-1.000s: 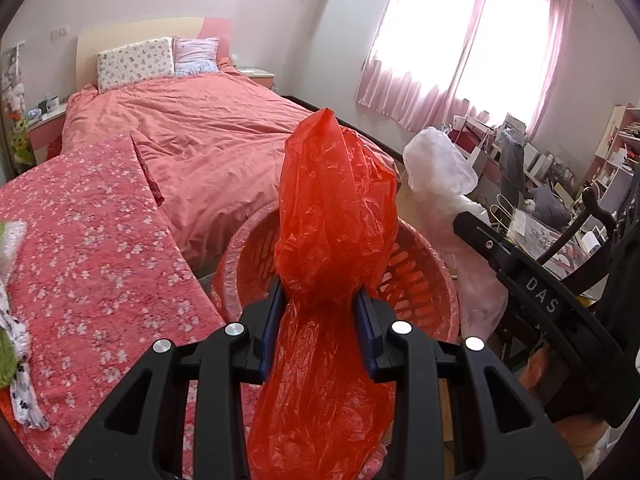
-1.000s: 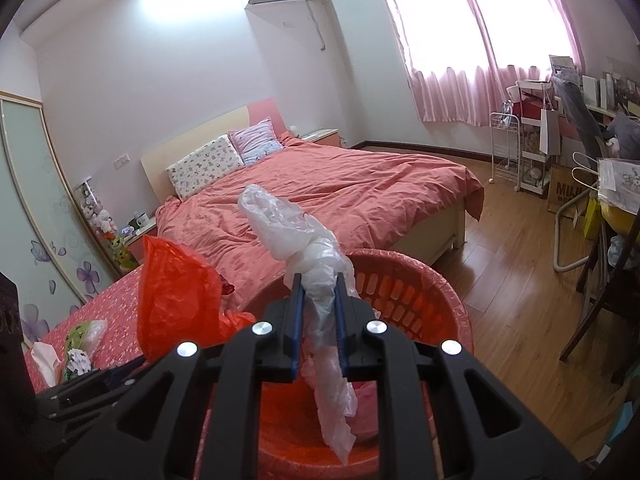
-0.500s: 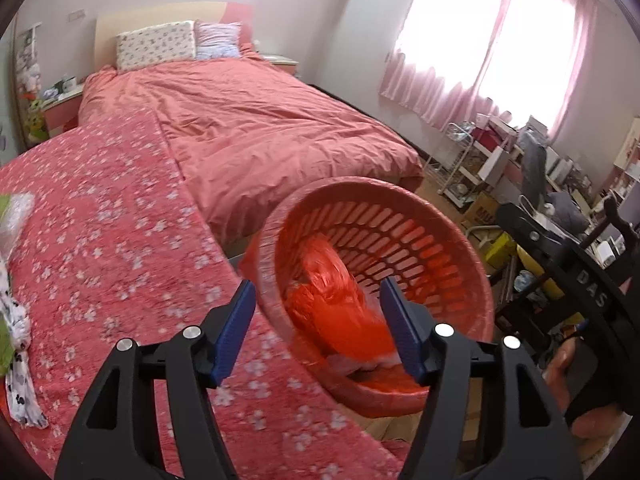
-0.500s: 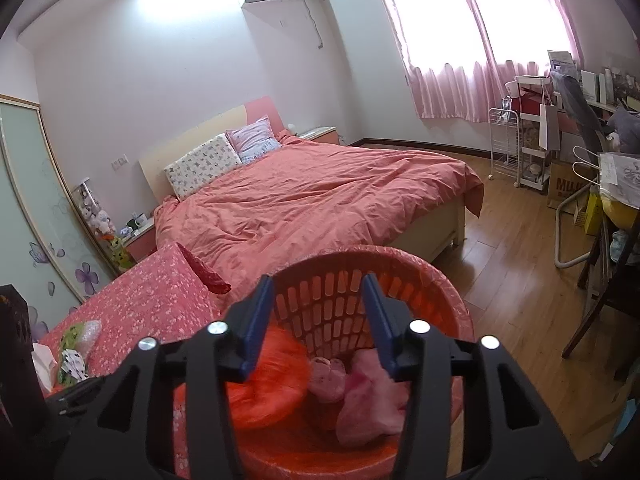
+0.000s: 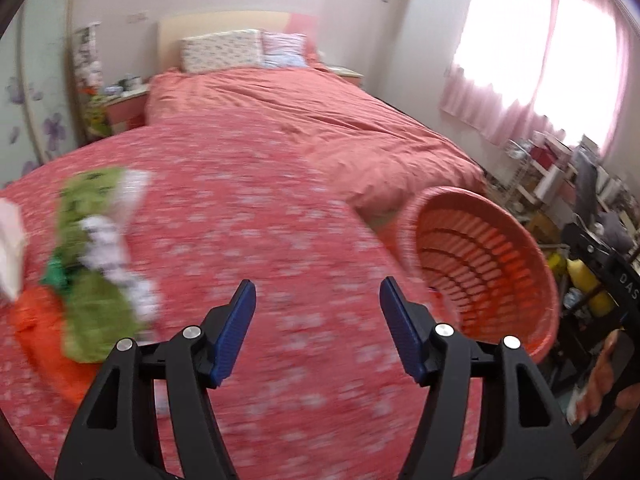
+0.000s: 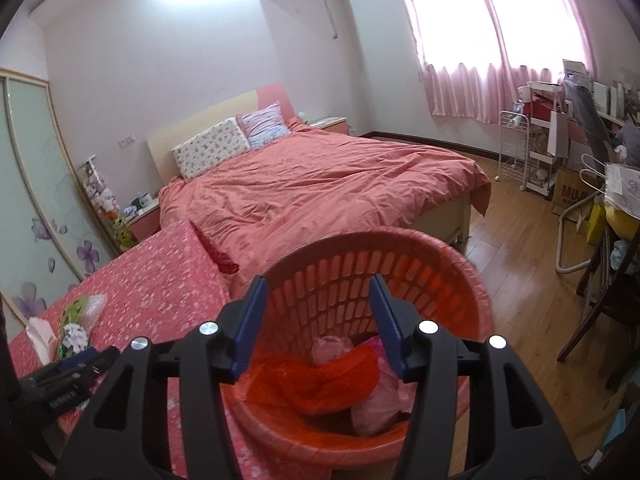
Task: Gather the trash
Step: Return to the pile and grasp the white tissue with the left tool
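The red slatted basket (image 6: 380,240) stands at the edge of the flowered red table (image 5: 280,220). A red plastic bag (image 6: 312,380) and a pale clear bag (image 6: 380,400) lie inside it. My right gripper (image 6: 317,284) hovers over the basket with its jaws opening and nothing between them. My left gripper (image 5: 317,292) is open and empty above the tablecloth, with the basket (image 5: 480,264) to its right. To its left lie blurred green and white wrappers (image 5: 92,280), an orange bag (image 5: 36,332) and a white tissue (image 5: 10,248).
A large bed with a salmon cover (image 6: 320,184) fills the room behind the table. Wooden floor (image 6: 520,240), a white rack (image 6: 516,144), boxes and a dark chair (image 6: 600,300) crowd the right side. A hand shows at the lower right (image 5: 608,376).
Both grippers opened and let go: the red bag and the clear bag dropped into the basket. The left gripper then swung left, away from the basket toward the wrappers on the table.
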Tool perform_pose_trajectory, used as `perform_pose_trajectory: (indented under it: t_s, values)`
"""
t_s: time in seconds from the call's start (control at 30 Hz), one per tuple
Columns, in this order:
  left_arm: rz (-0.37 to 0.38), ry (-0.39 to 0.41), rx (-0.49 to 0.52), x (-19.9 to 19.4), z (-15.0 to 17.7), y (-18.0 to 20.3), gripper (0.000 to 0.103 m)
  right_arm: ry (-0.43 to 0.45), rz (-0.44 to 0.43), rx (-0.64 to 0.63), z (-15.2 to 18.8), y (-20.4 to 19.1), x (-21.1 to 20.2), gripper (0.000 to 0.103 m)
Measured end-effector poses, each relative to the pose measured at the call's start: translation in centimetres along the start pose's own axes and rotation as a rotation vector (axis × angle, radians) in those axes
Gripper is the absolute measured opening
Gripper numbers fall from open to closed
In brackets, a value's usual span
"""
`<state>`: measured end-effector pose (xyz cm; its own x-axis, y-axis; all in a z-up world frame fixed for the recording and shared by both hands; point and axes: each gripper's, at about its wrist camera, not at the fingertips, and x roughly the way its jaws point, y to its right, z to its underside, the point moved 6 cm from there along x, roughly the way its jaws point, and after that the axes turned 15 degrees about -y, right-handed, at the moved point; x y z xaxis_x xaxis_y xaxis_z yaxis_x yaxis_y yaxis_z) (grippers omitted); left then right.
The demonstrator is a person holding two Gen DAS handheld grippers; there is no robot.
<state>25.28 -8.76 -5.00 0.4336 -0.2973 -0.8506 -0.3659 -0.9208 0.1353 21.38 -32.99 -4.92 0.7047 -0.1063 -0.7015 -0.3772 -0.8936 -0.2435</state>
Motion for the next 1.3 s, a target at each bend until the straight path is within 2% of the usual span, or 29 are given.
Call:
perform_pose_trajectory:
  t_s: [0.17,0.33,0.5,0.57,0.73,0.83,1.0,1.07,1.13,1.2,1.3]
  values:
    - [-0.086,0.049,-0.101,-3.0,0.6,-6.8,0.065,-0.023,-0.026,-0.055,0.9,-3.4,0.2,0.052]
    - [-0.226,0.112,-0.228,-6.6,1.5,-15.4,0.068,-0.048,-0.057,-0.117,1.9,-7.4,0.7,0.053]
    - [-0.331,0.124,-0.382,-8.2,2.7,-23.3,0.069,-0.081,-0.091,-0.18,3.3,-11.9,1.6,0.053]
    - [-0.33,0.1,-0.428,-7.5,2.8,-25.6,0.069,-0.093,-0.1,-0.199,3.8,-13.3,1.8,0.054]
    - [-0.308,0.05,-0.472,-5.2,2.3,-28.3,0.069,-0.125,-0.116,-0.252,5.1,-17.0,2.6,0.054]
    - [-0.282,0.034,-0.49,-4.2,1.8,-29.2,0.069,-0.139,-0.112,-0.284,5.6,-18.5,2.9,0.054]
    - [-0.281,0.006,-0.517,-2.5,1.5,-30.2,0.067,-0.157,-0.109,-0.321,6.3,-20.0,3.4,0.054]
    - [-0.274,-0.004,-0.526,-2.0,1.6,-30.6,0.049,-0.163,-0.113,-0.337,6.6,-20.8,3.6,0.054]
    - [-0.243,-0.004,-0.524,-1.7,1.7,-30.8,0.038,-0.165,-0.12,-0.35,6.7,-21.6,3.6,0.054]
    - [-0.25,0.007,-0.512,-2.1,1.8,-30.8,0.032,-0.17,-0.133,-0.364,6.9,-22.6,3.6,0.054]
    - [-0.26,0.024,-0.502,-2.8,2.2,-31.0,0.03,-0.179,-0.16,-0.38,7.1,-24.0,3.7,0.054]
